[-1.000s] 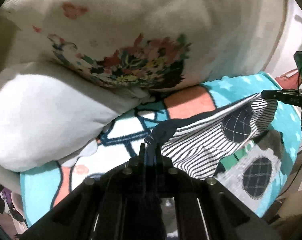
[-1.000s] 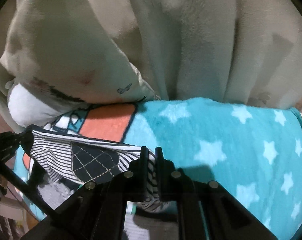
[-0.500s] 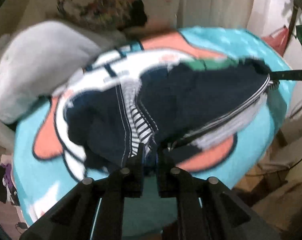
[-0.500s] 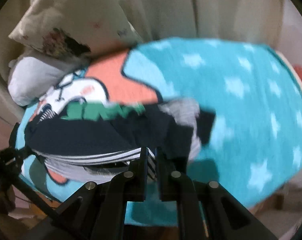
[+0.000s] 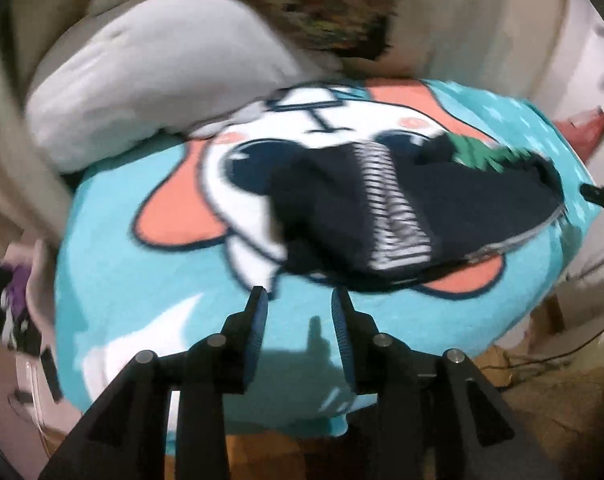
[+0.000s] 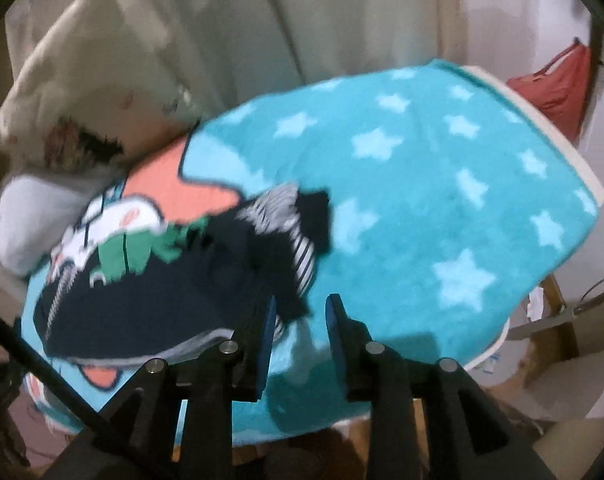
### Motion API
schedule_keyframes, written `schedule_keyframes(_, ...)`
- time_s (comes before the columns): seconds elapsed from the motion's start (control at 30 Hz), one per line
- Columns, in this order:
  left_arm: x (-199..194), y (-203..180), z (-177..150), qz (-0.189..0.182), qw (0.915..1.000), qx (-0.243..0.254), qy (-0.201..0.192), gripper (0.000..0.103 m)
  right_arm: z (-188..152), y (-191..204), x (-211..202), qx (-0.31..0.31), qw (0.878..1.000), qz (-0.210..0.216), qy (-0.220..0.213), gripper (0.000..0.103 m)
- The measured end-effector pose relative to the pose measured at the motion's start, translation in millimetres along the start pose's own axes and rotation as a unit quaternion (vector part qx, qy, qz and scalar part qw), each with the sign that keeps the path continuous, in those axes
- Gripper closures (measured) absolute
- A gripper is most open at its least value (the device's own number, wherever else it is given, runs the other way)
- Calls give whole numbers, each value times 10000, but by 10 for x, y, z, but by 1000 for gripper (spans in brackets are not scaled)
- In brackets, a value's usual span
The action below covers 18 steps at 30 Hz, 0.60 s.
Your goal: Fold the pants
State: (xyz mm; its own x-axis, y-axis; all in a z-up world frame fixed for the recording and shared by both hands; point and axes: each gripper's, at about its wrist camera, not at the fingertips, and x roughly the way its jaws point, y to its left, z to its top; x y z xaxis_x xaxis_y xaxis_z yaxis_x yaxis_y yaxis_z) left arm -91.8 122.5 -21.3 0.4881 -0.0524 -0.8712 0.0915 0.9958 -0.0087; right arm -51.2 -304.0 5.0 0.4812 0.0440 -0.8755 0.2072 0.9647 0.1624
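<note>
The dark navy pants [image 5: 442, 216] with a black-and-white striped lining [image 5: 390, 208] and a green patch [image 5: 478, 152] lie folded over on the turquoise cartoon blanket [image 5: 149, 280]. My left gripper [image 5: 299, 300] hovers just in front of them, its jaws opening with nothing between them. In the right wrist view the pants [image 6: 173, 292] lie at lower left. My right gripper [image 6: 299, 308] is opening too, and a corner of the pants' edge [image 6: 289, 304] still hangs between its jaws, by the left pad, without being pressed. The right gripper's tip [image 5: 602, 196] shows at the left view's right edge.
Two pillows, a white one [image 5: 153, 76] and a floral one [image 6: 77, 96], rest at the blanket's far end against pale curtains [image 6: 302, 12]. A red bag [image 6: 558, 80] hangs at right. The bed edge [image 6: 550, 128] and a wooden frame [image 6: 554, 296] lie below right.
Both grippers carried the pants' edge toward the near side, folding the garment over itself, then let go and opened. The pants now lie on the blanket showing their dark side.
</note>
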Motion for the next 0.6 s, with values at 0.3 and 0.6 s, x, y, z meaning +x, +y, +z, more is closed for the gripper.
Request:
schedule_keyframes(0.3, -218, 129, 254, 131, 9983, -475, -305, 65, 301, 30, 421, -97, 9999, 1, 101, 46)
schedule_keyframes(0.6, -101, -20, 345, 152, 9974, -643, -290, 63, 327, 396, 205, -1347, 9899, -392, -204, 100)
